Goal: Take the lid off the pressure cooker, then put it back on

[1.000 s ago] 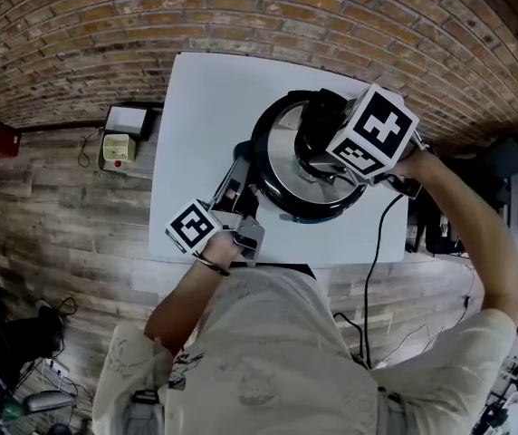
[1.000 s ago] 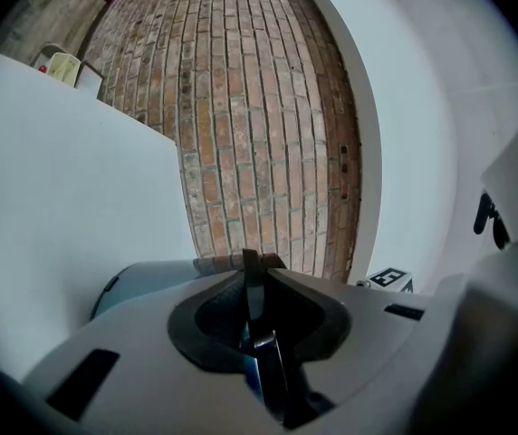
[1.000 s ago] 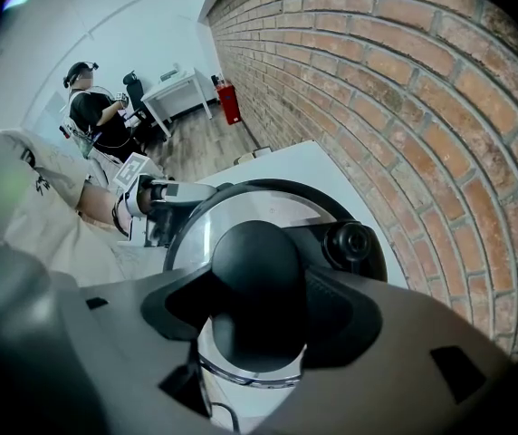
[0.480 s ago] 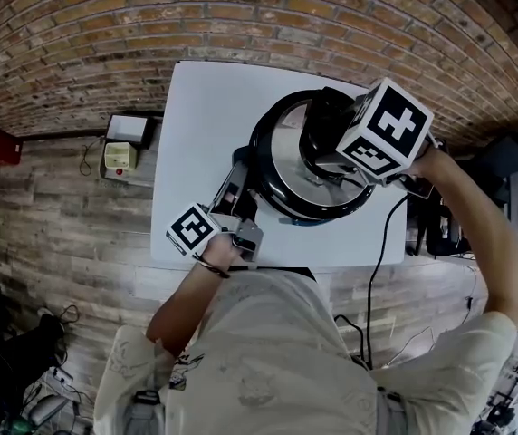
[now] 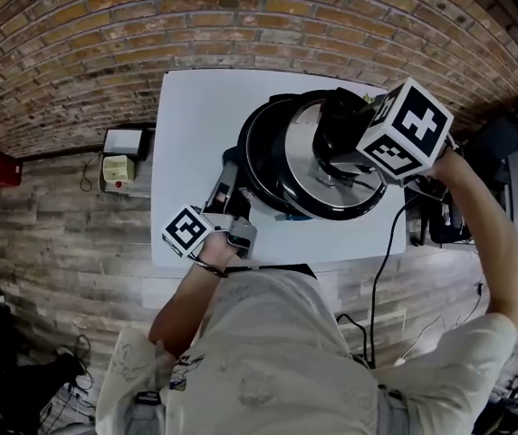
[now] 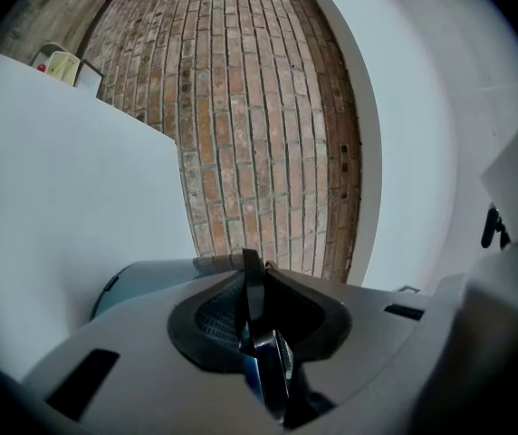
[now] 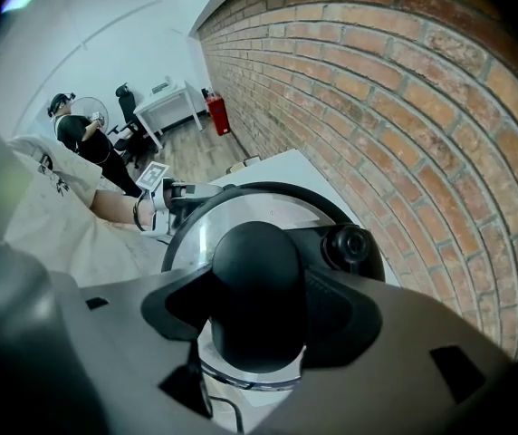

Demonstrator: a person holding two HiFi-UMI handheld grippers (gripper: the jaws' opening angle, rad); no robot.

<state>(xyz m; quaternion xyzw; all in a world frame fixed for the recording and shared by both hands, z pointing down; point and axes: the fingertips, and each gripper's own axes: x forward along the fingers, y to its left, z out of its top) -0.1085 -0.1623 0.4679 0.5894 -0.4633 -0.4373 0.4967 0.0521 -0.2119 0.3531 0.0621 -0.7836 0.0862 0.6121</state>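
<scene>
Since a second ago the lid (image 5: 297, 169), its knob (image 7: 259, 284) pinched by the right gripper (image 5: 342, 143), has lifted and shifted right of the cooker (image 5: 246, 157), whose handle (image 6: 252, 288) the left gripper (image 6: 259, 352) clamps.

Head view overhead; right gripper view close; lid (image 5: 292, 148) shared.

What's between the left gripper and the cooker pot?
A black handle runs from the pot into the left gripper, shut on it: grip seen in left gripper view, span in head view.
</scene>
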